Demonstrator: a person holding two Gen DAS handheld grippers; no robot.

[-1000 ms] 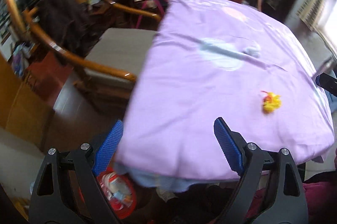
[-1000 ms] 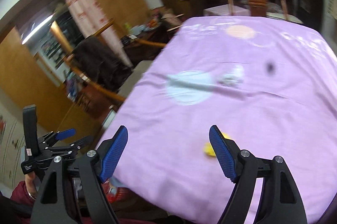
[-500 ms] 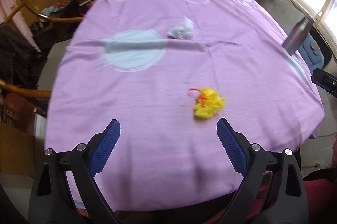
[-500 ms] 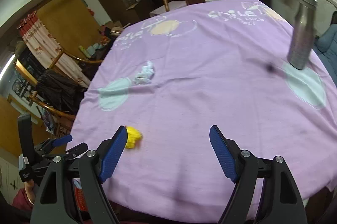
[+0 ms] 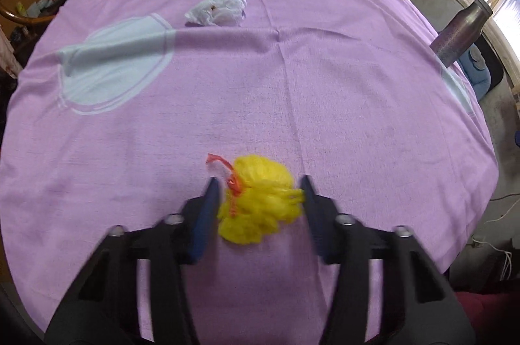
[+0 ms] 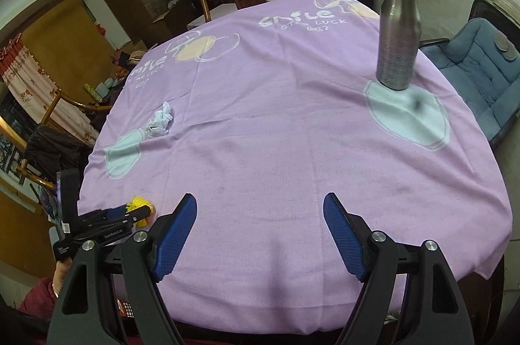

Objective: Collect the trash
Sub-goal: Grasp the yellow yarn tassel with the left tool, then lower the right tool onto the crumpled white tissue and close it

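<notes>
Two pieces of trash lie on a table covered by a lilac tablecloth [image 5: 325, 85]. Nearest the front edge is a crumpled yellow plastic wad [image 5: 260, 202] with a thin red strip [image 5: 227, 172] trailing from its left side. The left gripper [image 5: 258, 198] straddles this wad: its blue-padded fingers [image 5: 208, 208] stand on either side, partly closed, close to the wad's flanks. Motion blur makes it impossible to tell whether they already press it. The right gripper [image 6: 260, 215] hovers over the front edge of the table with its jaws wide apart, holding nothing.

The main risk is a weak pinch. The wad looks light, puffy and springy, so the pads could compress only its outer folds and let it slip free on lifting. The jaws could also catch a fold of the loose cloth beneath and drag it, which might disturb the metal bottle [image 6: 398, 30] standing upright near the right edge. The red strip could snag or be left behind.

Farther back, toward the left side of the table, sits a crumpled white tissue [image 5: 221, 7], beside a pale blue printed circle [image 5: 113, 65]. It is untouched.
</notes>
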